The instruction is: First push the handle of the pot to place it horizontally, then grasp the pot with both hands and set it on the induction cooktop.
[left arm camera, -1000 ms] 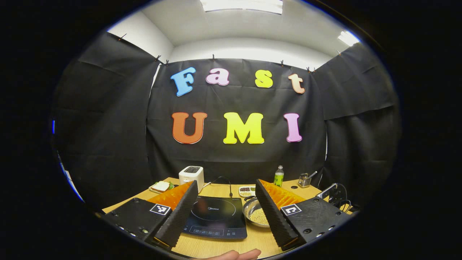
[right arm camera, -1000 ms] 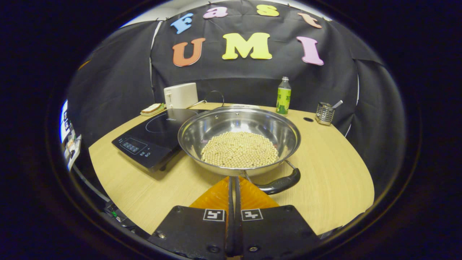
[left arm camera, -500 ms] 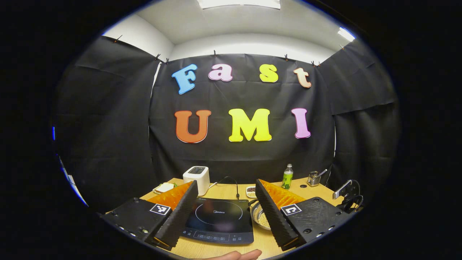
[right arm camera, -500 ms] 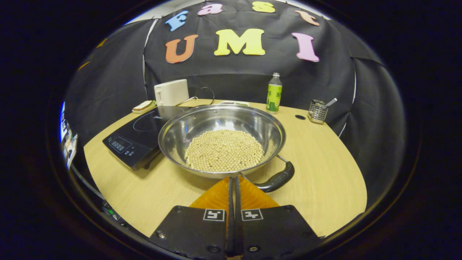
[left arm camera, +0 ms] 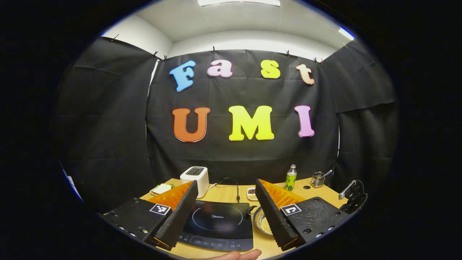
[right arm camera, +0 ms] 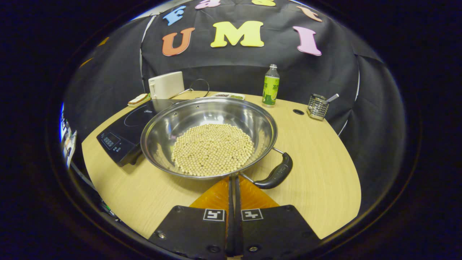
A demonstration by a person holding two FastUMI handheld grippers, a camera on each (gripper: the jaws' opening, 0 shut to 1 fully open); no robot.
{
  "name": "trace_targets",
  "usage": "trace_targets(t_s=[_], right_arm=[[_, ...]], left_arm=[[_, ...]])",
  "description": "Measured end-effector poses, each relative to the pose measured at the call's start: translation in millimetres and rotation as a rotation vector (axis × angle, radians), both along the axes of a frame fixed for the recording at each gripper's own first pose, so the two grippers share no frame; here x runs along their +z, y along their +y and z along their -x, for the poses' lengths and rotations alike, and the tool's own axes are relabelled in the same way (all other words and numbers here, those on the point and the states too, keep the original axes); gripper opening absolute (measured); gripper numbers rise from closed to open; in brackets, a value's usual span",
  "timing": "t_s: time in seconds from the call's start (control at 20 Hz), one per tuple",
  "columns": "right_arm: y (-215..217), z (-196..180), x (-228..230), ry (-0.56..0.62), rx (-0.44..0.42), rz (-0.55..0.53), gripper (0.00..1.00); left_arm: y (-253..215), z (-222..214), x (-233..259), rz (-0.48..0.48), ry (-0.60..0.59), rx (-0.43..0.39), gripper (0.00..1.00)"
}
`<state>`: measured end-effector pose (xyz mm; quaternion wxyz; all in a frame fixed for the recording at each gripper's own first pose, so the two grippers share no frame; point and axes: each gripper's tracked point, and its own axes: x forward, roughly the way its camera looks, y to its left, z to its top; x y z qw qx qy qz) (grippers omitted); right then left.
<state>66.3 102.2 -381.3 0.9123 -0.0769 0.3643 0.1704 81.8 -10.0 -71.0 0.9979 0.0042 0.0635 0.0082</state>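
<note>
Pot (right arm camera: 209, 139) w/ beans sits on surface (right arm camera: 317, 173) beside induction cooktop (right arm camera: 126, 131). Right gripper (right arm camera: 232, 180), fingers together, noses at rim near handle (right arm camera: 276, 175), prob. to nudge it. Left gripper (left arm camera: 225, 213), fingers apart, waits above cooktop.

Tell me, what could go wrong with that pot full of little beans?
1. The pot holds a heap of loose beans; a hard shove from the shut right gripper at its near rim could tilt it and spill them.
2. The pot sits close beside the induction cooktop, so a push might bump the two together.
3. The left gripper hangs open, away from the pot; a one-sided lift could tip it.
</note>
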Motion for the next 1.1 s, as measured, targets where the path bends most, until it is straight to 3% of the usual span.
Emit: trace_targets(t_s=[0.45, 0.9, 1.1], right_arm=[[-27, -27, -1, 0.063, 0.045, 0.038, 0.01], [-61, -77, 2, 0.035, -0.001, 0.104, 0.04], [-71, -90, 1, 0.046, -0.043, 0.078, 0.01]], left_arm=[[-16, -33, -13, 0.022, 0.032, -0.018, 0.95], [-34, -58, -38, 0.044, 0.091, -0.078, 0.95], [-26, -68, -68, 0.050, 0.154, -0.040, 0.95]])
